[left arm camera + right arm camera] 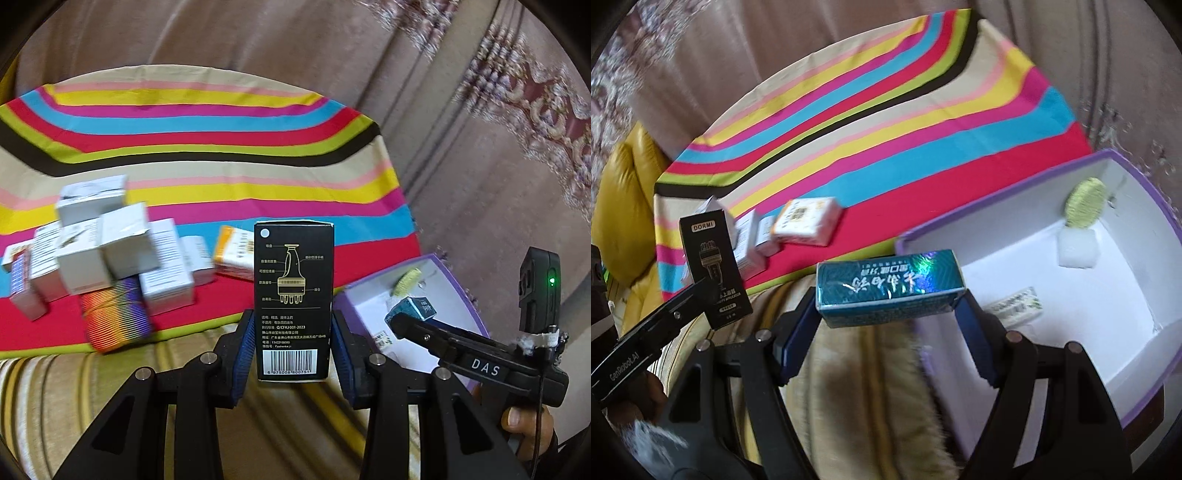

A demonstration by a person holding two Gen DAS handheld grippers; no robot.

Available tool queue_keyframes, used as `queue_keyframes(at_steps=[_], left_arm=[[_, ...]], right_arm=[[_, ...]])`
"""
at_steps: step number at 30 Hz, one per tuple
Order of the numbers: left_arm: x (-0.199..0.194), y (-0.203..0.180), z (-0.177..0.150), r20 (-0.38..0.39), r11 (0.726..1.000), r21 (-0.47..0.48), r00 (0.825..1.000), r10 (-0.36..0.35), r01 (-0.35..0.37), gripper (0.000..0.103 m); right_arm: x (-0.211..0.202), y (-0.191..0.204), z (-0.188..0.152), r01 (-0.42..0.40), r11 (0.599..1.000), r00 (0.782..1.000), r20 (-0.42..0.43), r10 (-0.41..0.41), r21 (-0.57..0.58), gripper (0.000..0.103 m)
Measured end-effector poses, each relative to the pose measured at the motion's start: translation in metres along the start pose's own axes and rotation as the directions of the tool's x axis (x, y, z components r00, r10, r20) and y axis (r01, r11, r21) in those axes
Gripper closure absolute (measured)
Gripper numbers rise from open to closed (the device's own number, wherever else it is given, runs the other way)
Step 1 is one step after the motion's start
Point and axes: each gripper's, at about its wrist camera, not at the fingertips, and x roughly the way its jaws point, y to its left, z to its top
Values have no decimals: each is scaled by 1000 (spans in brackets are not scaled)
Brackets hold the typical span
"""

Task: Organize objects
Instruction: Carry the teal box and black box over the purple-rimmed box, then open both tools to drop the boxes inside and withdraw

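Left gripper (293, 325) points obliquely downward, jaws clamped on a black box (293, 295). Right gripper (886, 314), angled likewise, grips a teal box (888, 286) crosswise.

Both grippers are matte black, with angular linkage arms pinned by round silver screws and ribbed blue pads (242, 354) inside the fingers. The right gripper (402, 319) carries white "DAS" lettering, a green light and white tape; the left gripper (701, 288) reads "GenRobot.AI".
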Motion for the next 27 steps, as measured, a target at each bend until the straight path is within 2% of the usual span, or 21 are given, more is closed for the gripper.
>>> queue_keyframes(at_steps=[12, 21, 27], left_arm=[[40, -58, 12, -65, 984, 143, 993, -100, 109, 62], [68, -101, 17, -91, 955, 253, 987, -133, 152, 62], [86, -107, 19, -126, 953, 251, 982, -141, 169, 56]], right_arm=[[-16, -73, 11, 134, 981, 990, 27, -139, 140, 27], [-22, -99, 21, 206, 962, 976, 38, -216, 181, 27], [-20, -114, 26, 247, 947, 966, 21, -257, 207, 27]])
